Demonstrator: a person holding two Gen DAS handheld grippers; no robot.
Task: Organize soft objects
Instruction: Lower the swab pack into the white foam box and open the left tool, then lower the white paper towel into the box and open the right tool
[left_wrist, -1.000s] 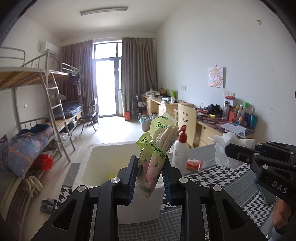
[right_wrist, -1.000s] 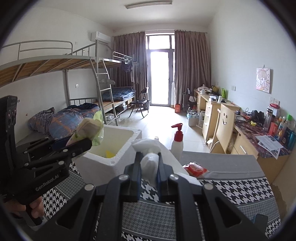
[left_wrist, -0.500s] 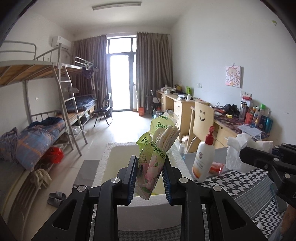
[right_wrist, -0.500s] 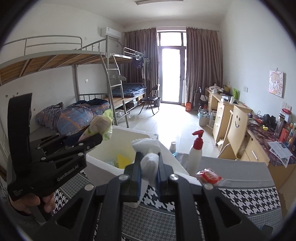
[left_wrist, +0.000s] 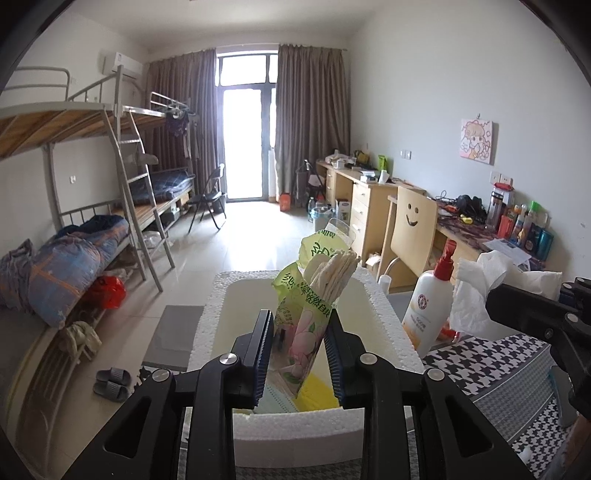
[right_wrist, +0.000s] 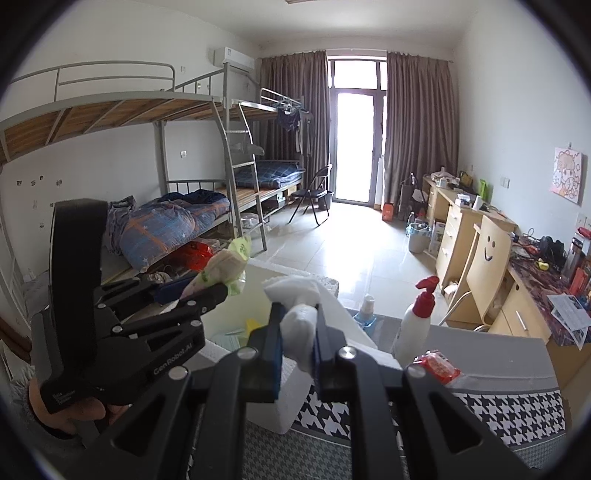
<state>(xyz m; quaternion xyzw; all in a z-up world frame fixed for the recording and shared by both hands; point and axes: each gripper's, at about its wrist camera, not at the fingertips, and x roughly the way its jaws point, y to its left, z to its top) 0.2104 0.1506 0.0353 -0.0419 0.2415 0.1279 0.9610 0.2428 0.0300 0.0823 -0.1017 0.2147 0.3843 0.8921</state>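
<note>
My left gripper (left_wrist: 298, 354) is shut on a green pack of cotton pads (left_wrist: 314, 295) and holds it upright over the white foam box (left_wrist: 388, 325). The pack also shows in the right wrist view (right_wrist: 225, 269), with the left gripper (right_wrist: 207, 295) at the left. My right gripper (right_wrist: 297, 339) is shut on a crumpled white tissue (right_wrist: 299, 321), held above the box's right rim (right_wrist: 295, 387). The tissue also shows in the left wrist view (left_wrist: 476, 295). A yellow item (left_wrist: 314, 391) lies inside the box.
A white lotion bottle with a red pump (right_wrist: 413, 328) and a red packet (right_wrist: 437, 365) stand right of the box on the houndstooth cloth (right_wrist: 498, 410). A smiley-face chair (left_wrist: 410, 236) and desks line the right wall. Bunk beds (right_wrist: 184, 221) stand on the left.
Both grippers have moved forward and left toward the foam box. The pad pack is now over the box's inside, and the tissue is nearer its right rim. Both grips are unchanged.
</note>
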